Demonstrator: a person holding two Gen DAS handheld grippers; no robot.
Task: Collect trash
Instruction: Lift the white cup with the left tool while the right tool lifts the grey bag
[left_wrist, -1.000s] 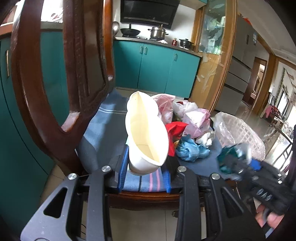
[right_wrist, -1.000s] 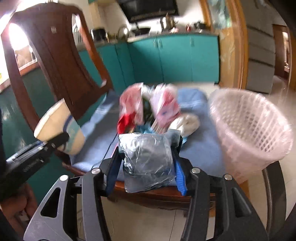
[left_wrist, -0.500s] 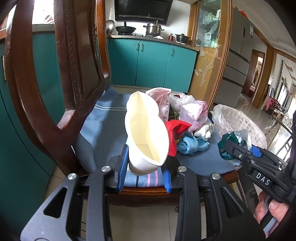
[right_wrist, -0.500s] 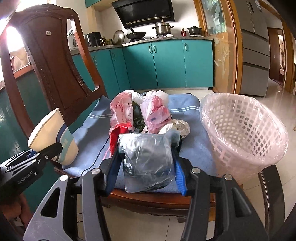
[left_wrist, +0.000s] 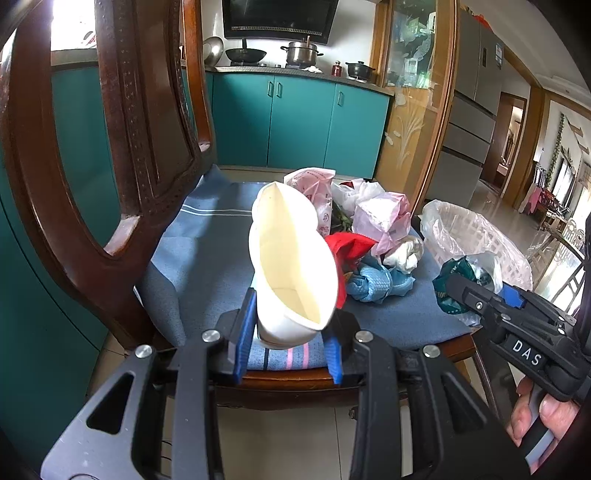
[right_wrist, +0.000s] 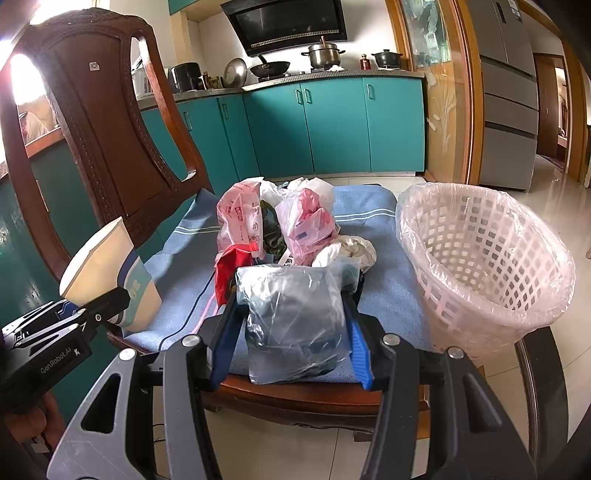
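The wooden chair (right_wrist: 122, 155) fills the left of both views, its carved back cut off at the top edge; my grippers hide the front of its seat, and only a strip of the front rail shows. A blue cloth (right_wrist: 373, 291) covers the seat. At right in the right wrist view, the white lattice basket (right_wrist: 491, 266), lined with a clear bag, tilts toward me beside the chair; what it stands on is hidden behind my gripper's frame.

In the middle of the seat lies the trash pile (right_wrist: 280, 229): pink-printed bags, a red wrapper, white crumpled plastic. In the left wrist view a blue wad (left_wrist: 380, 282) shows at its near edge; what lies under the bags I cannot make out.

My right gripper (right_wrist: 291, 328) is clenched on a grey translucent plastic bag (right_wrist: 295, 321), low in the centre of the frame; its contents are dark and unreadable through the film.

My left gripper (left_wrist: 288, 341) is clenched on a squashed white paper cup (left_wrist: 291, 266), mouth toward the camera, its base hidden between the pads. In the right wrist view the cup shows a blue band with lettering too small to read.
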